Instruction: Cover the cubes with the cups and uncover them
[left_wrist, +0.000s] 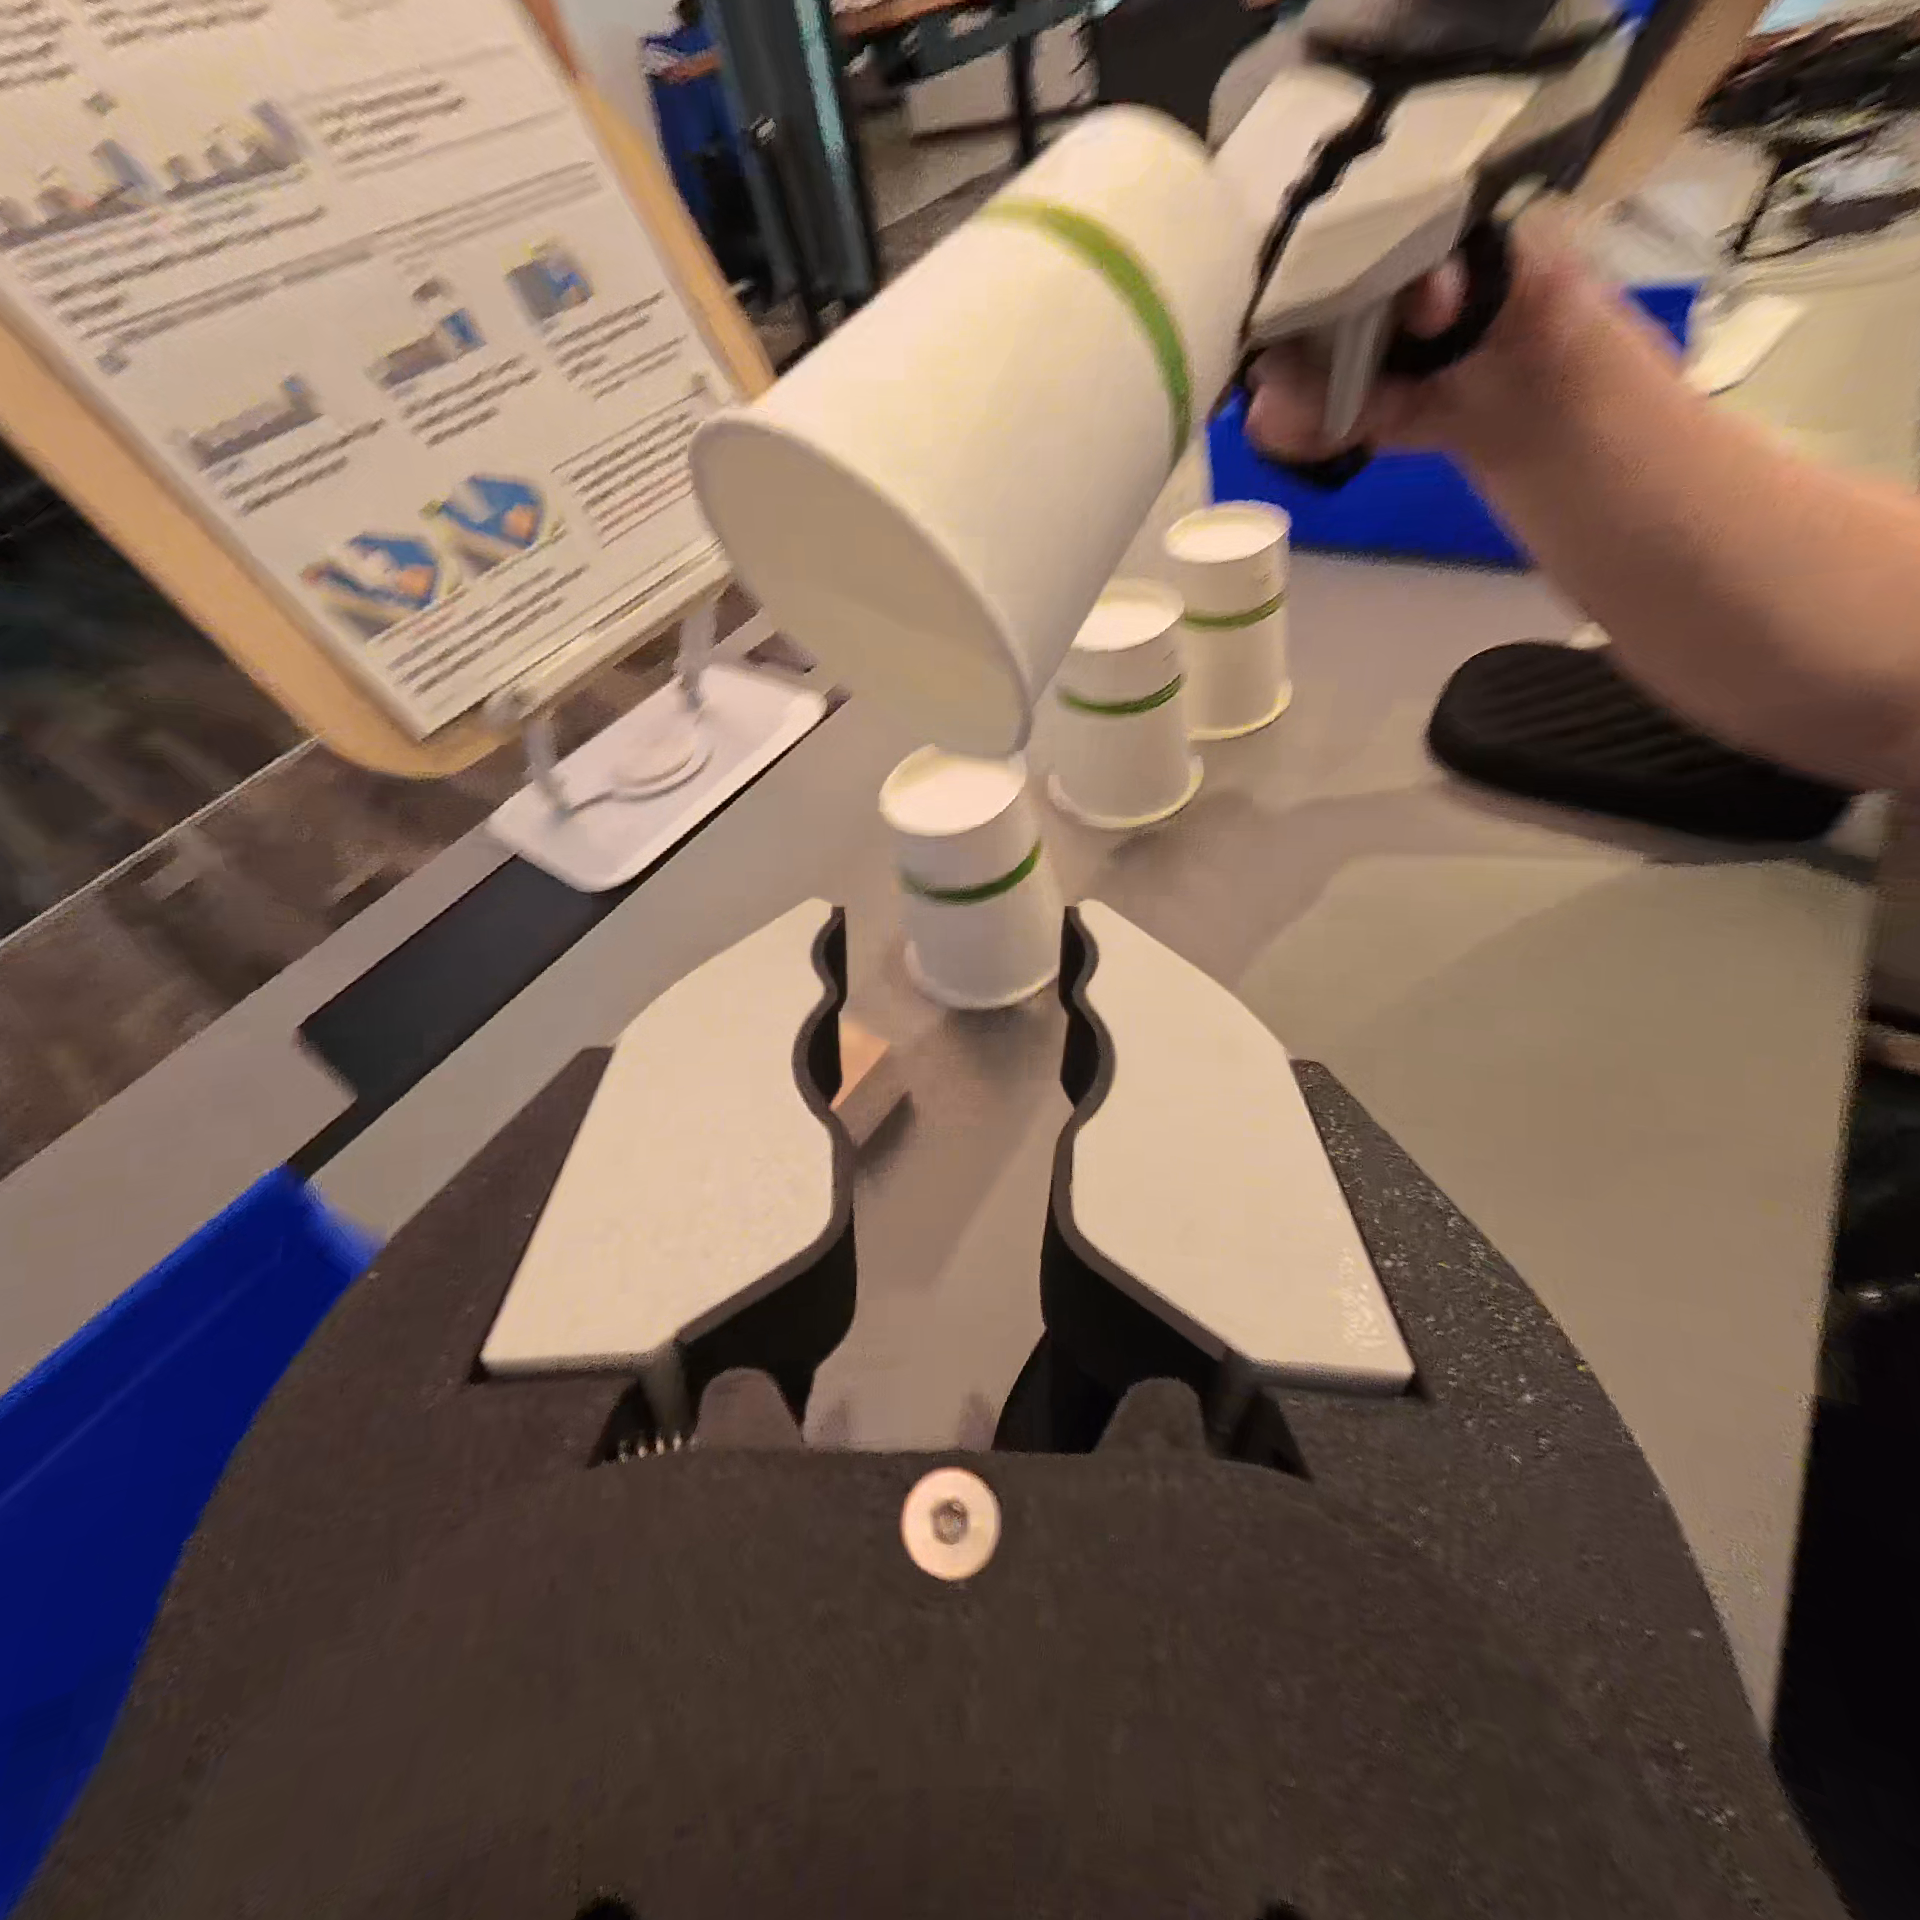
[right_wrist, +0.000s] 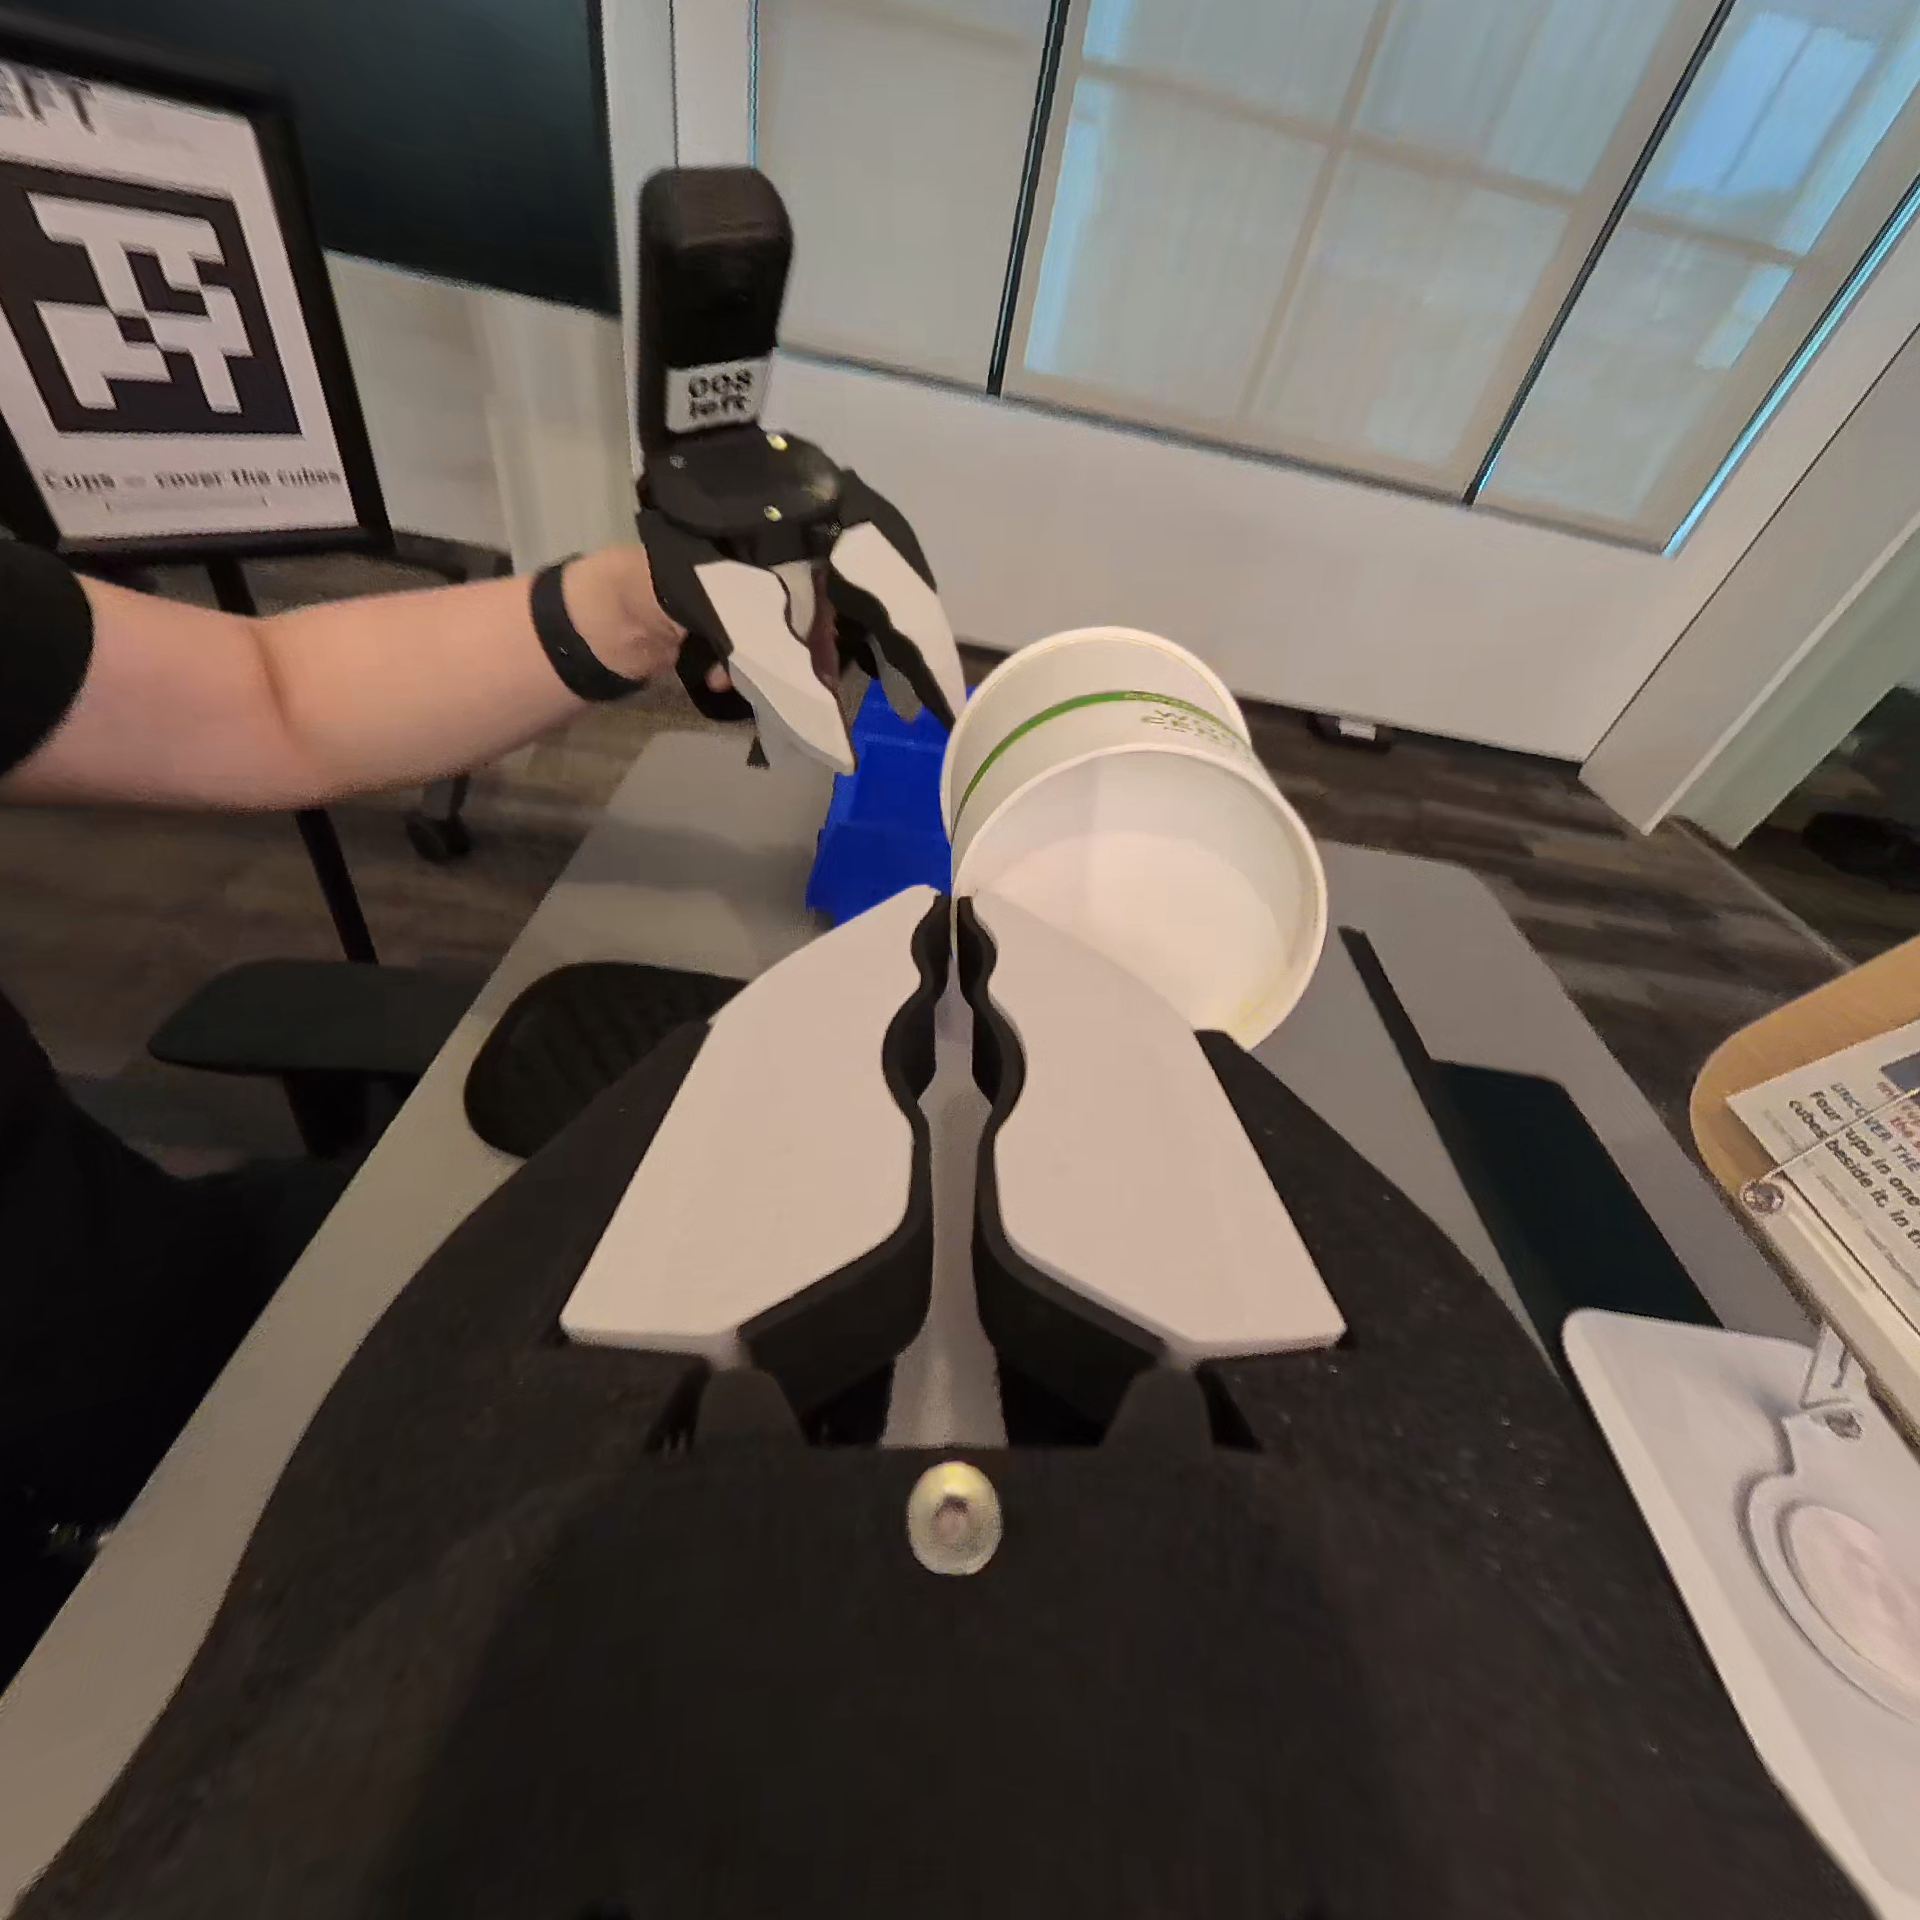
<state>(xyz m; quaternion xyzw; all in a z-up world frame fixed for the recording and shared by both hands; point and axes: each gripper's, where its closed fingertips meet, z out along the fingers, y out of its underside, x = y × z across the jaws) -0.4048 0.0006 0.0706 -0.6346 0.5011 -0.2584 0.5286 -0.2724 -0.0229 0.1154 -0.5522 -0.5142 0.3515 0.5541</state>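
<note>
White paper cup with a green band (left_wrist: 966, 436) hangs tilted in the upper middle of the left wrist view, its open mouth turned down and toward the camera, its base end pinched by the right gripper (left_wrist: 1262, 275), whose fingertips are hidden behind the cup wall. In the right wrist view the same cup (right_wrist: 1132, 831) sits just past the right gripper (right_wrist: 953, 920), whose fingers are closed on the cup's rim edge with only a thin slit between them. Below it, in the left wrist view, three more white paper cups stand upside down in a row on the grey tabletop (left_wrist: 1455, 1039): the nearest cup (left_wrist: 966, 894), the middle cup (left_wrist: 1122, 707) and the farthest cup (left_wrist: 1231, 613). What is under them cannot be seen. The left gripper (left_wrist: 951, 930) holds nothing, its fingers spread apart with the nearest cup showing in the gap beyond the tips. A small tan wooden cube (left_wrist: 868, 1086) lies on the tabletop, partly hidden behind the left finger. A blurred printed board on a white stand (left_wrist: 312, 312) fills the upper left; a blue bin (right_wrist: 883, 800) is mostly covered by the cup and the left gripper (right_wrist: 831, 675).
</note>
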